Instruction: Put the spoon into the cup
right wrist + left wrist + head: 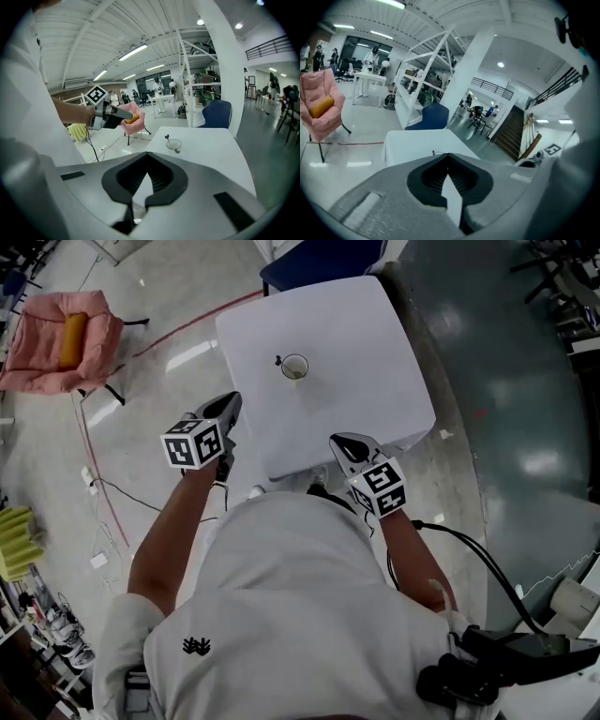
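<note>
I count one table (366, 390), white, in the middle of the scene. On it stands one cup (294, 367), and there seems to be one spoon (278, 360) in it, though it is small from here. Two grippers are in view near me: the left gripper (233, 401) and the right gripper (339, 442). On the floor at far left is one pink chair (37, 362) with one orange cushion (71, 339). Beyond the table's far edge is one blue chair (319, 263).

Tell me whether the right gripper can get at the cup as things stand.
Probably yes. The cup stands on the white table, with only bare tabletop between it and the right gripper, which hovers at the table's near edge. Its jaws are shut, so they would need opening first.
</note>
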Action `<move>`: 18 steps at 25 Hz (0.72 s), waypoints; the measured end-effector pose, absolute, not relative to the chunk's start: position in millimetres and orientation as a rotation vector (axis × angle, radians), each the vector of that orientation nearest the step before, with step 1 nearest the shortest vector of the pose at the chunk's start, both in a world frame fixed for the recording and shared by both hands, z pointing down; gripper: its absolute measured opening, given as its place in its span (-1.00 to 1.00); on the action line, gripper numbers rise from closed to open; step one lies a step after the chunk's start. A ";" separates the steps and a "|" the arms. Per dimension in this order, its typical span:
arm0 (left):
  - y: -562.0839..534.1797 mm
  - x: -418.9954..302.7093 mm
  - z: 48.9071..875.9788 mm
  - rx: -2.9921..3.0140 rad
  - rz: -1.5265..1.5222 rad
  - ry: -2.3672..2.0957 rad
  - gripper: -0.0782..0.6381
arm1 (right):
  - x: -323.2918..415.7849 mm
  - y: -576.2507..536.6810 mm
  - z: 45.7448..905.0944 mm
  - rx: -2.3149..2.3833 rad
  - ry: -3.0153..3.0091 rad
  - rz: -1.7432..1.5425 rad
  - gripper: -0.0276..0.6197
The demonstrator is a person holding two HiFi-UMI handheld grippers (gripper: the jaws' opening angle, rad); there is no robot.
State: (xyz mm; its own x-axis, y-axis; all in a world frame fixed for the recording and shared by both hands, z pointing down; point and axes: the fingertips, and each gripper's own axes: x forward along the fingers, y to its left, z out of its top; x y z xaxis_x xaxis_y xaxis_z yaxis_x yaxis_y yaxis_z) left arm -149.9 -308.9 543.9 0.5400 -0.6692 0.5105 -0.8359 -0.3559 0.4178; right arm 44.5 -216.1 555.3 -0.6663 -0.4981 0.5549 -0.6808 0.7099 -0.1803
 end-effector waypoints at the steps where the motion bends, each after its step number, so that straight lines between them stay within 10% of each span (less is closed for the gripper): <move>1: -295.6 -152.8 534.2 2.159 0.318 -1.169 -0.75 | 34.7 -211.0 551.8 0.906 -2.443 0.512 -0.89; 18: -92.6 -194.5 477.6 2.457 0.396 -0.681 -0.75 | -83.1 -91.0 531.4 0.925 -2.419 0.467 -0.89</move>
State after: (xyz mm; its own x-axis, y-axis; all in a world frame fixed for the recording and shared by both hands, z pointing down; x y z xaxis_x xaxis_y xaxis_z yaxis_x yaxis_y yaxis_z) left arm -194.5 -92.6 477.6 0.8278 -0.3827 0.4103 -0.5461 -0.7175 0.4324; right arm -83.1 -91.0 531.4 -0.6412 -0.5184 0.5658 -0.6917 0.7096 -0.1338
